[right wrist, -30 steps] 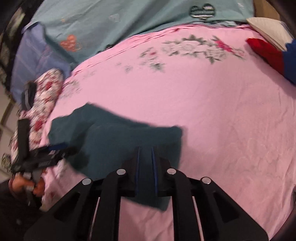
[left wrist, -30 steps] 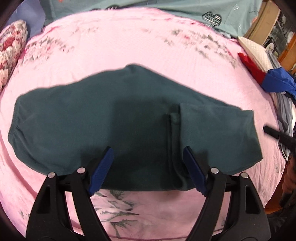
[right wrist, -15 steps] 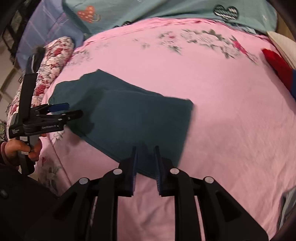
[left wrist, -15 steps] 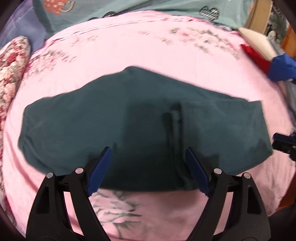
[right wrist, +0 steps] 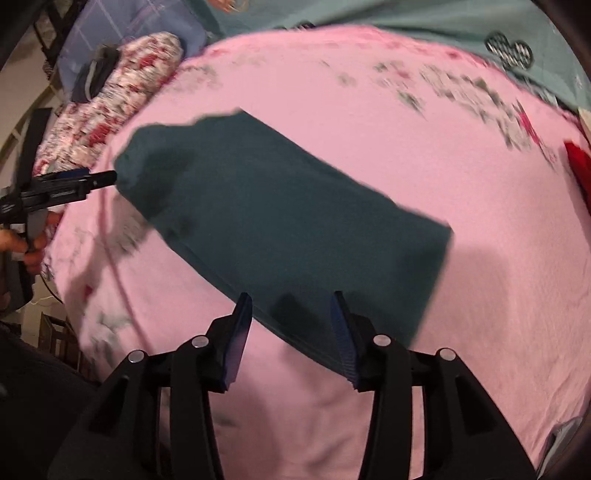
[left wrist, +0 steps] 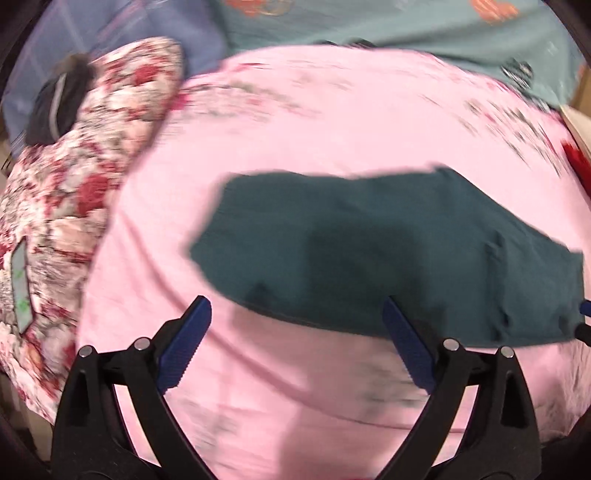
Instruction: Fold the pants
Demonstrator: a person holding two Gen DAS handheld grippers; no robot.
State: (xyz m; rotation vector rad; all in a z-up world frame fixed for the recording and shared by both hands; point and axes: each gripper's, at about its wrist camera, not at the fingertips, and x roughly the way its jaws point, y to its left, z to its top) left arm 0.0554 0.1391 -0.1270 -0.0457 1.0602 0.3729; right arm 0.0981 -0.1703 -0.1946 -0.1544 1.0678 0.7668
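A bed (left wrist: 332, 147) spread with a pink floral sheet fills both views; a red-and-white floral pillow (left wrist: 74, 177) lies at its left edge and a teal printed cover (right wrist: 406, 22) runs along its far side. The pants (right wrist: 280, 218) — dark green, already doubled into a long flat band — lie on the sheet.

Right wrist view: the band's long axis runs diagonally from the far left toward the near right. The right gripper (right wrist: 291, 321) hangs with jaws parted, holding nothing, its fingers straddling the near long edge close to the band's right end. The left gripper (right wrist: 79, 182) points in from the left, its tips at the band's far-left end; whether they touch the cloth cannot be told.

Left wrist view: the pants (left wrist: 388, 258) lie ahead and to the right, long axis roughly left to right. The left gripper (left wrist: 295, 332) is wide open and empty, its right finger over the near edge, its left finger over bare sheet. It is thus the nearer one to the left end — the right gripper to the right end.

Judgement: the coming fold turns on bringing one short end over the other along this axis.

Writing: none can be read; motion blur smears the prints, and only a dark heart motif (right wrist: 509, 48) shows on the cover.
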